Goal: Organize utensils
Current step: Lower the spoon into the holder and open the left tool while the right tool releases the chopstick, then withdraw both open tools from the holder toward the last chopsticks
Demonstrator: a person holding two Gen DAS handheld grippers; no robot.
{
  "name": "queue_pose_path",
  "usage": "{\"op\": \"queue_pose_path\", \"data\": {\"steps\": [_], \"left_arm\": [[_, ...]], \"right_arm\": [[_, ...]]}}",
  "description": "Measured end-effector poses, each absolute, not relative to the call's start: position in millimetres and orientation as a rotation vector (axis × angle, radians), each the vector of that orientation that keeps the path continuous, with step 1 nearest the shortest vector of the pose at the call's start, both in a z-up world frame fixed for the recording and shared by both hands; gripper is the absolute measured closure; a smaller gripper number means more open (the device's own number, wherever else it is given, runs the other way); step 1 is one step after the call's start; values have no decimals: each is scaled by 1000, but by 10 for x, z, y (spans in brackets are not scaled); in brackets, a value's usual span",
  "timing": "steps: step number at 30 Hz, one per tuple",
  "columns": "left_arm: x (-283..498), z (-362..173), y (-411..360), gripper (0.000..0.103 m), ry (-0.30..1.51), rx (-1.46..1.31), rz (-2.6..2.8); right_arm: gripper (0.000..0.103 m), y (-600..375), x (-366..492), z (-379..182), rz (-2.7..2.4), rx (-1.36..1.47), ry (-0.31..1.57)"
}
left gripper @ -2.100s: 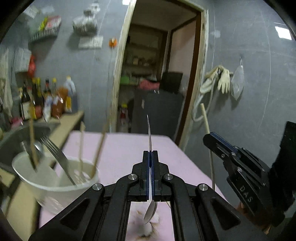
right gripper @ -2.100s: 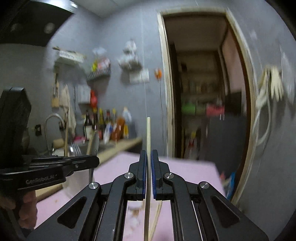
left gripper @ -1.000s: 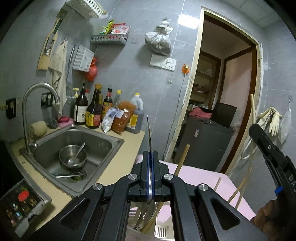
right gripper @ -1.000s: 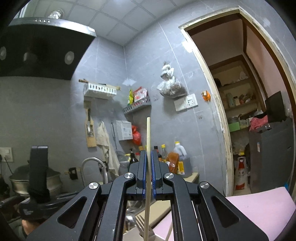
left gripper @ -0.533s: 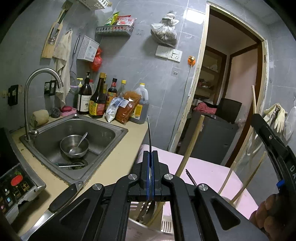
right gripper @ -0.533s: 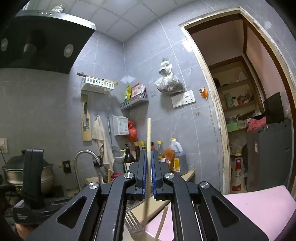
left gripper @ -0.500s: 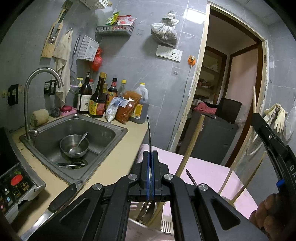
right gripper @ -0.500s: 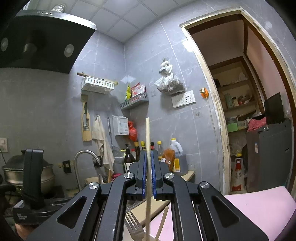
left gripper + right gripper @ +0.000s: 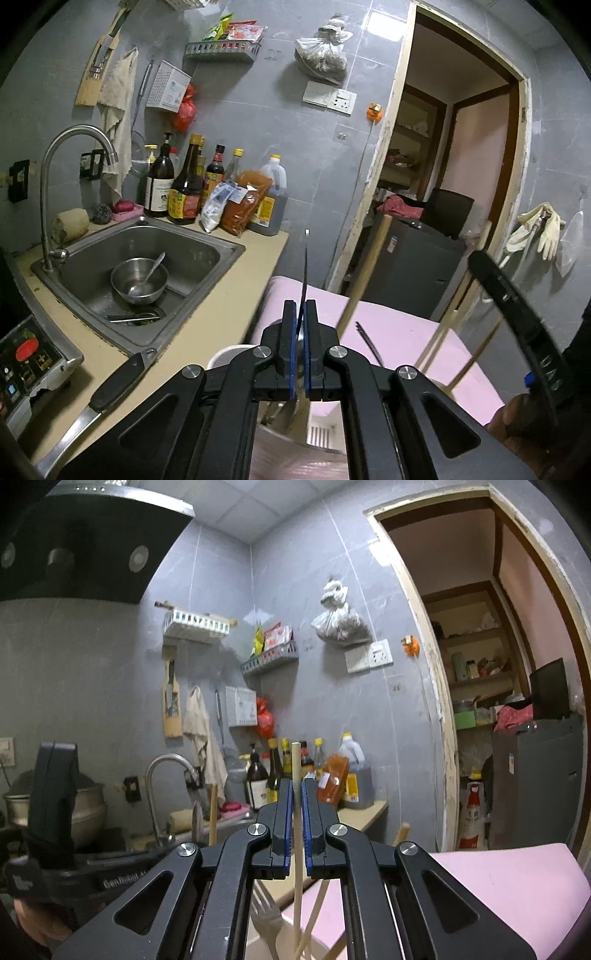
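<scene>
Your left gripper (image 9: pixel 302 328) is clamped on a spoon (image 9: pixel 306 273), handle upright, bowl end hidden below the jaws over the white holder (image 9: pixel 225 356) on the pink mat (image 9: pixel 399 332). Your right gripper (image 9: pixel 294 814) pinches a chopstick (image 9: pixel 295 764), its lower end down among the fork (image 9: pixel 266 915) and other sticks (crowded there). Risks, as judged: release the spoon off-centre and it may strike the rim and fall onto the mat; push the chopstick against the fork and it may jam or tip the holder; the two grippers, close together, may collide.
</scene>
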State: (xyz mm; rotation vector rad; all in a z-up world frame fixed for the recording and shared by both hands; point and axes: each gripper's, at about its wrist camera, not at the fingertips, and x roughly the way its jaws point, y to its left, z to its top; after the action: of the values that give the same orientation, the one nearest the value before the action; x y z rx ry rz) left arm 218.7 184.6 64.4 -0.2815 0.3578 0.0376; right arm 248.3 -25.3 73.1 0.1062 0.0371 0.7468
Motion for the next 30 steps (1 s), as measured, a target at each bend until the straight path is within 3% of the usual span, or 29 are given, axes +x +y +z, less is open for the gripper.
{"op": "queue_pose_path", "data": {"steps": [5,10,13,14,24,30], "left_arm": [[2082,727,1795,92,336,-295,5],[1961,884,1710,77,286,-295,-6],[1897,987,1634,68,259,-285,-12],[1866,1026,1595,63,246,-280,-12],[1689,1215,1123,13,160,-207,-13],[1663,1129,783,6,175,-167,-59]], "right_arm": [[82,-355,2406,772,745,89,36],[79,-540,2297,889,719,87,19],[63,-695,2242,963,687,97,11],[55,-760,2221,988,678,103,4],[20,-1337,2025,1130,540,77,-8],[3,-1730,1866,1086,420,60,-21]]}}
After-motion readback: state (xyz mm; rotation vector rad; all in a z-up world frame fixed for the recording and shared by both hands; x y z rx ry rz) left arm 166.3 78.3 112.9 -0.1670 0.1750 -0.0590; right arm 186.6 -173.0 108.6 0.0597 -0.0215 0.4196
